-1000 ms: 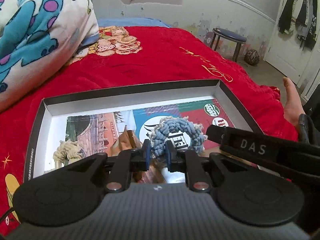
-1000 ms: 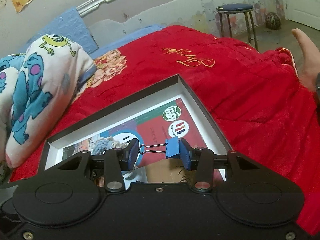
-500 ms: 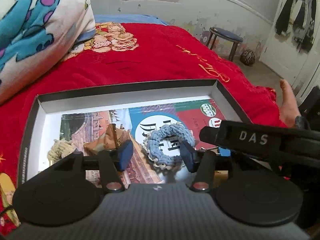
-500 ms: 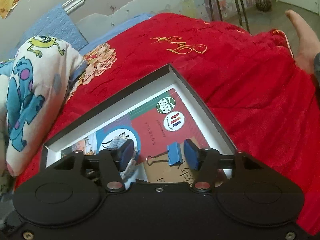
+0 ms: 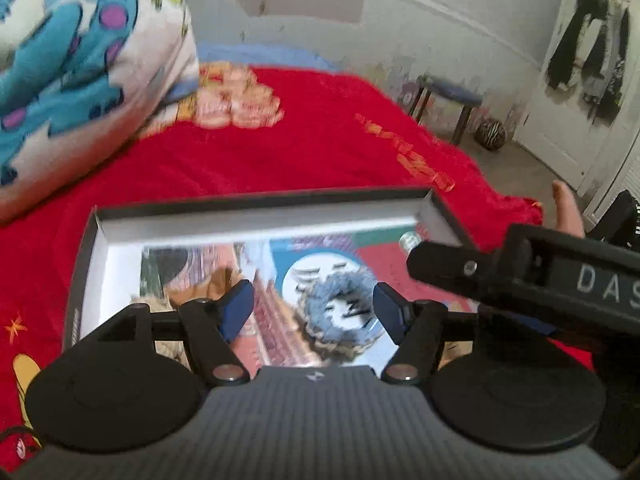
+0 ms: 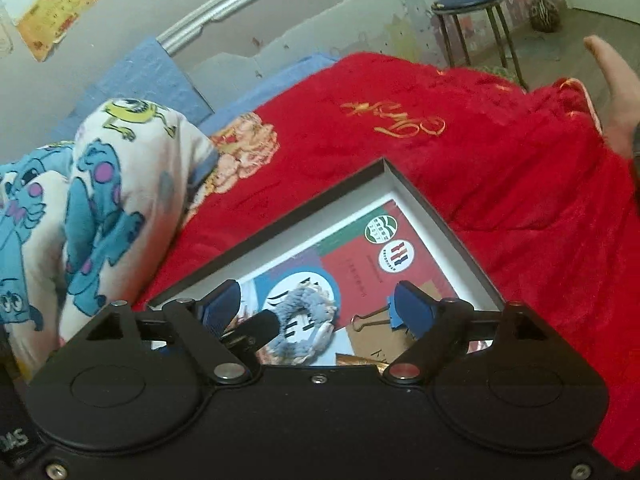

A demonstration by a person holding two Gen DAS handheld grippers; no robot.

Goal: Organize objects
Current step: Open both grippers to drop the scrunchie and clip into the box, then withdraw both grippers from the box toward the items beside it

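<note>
Both tongs over the shallow box on the red blanket. My left gripper stands wide open, holding nothing; the blue knitted ring lies on the printed sheet on the box floor, between and just beyond the spread tips, free of both. My right gripper is spread open too and empty. The blue binder clip lies flat in the box just beside the right-hand fingertip; whether they touch I cannot tell. Left view is motion-blurred, so fine detail there is unreliable.

Judgement: both items look placed; the step in hand is clearing out of the box. To do it well, I lift each gripper straight up with the jaws kept apart, so no tip drags the soft ring or nudges the clip's wire handles. The two grippers crowd each other near the ring; I'd withdraw one at a time. Other small items sit at the box's left end, unclear.
</note>
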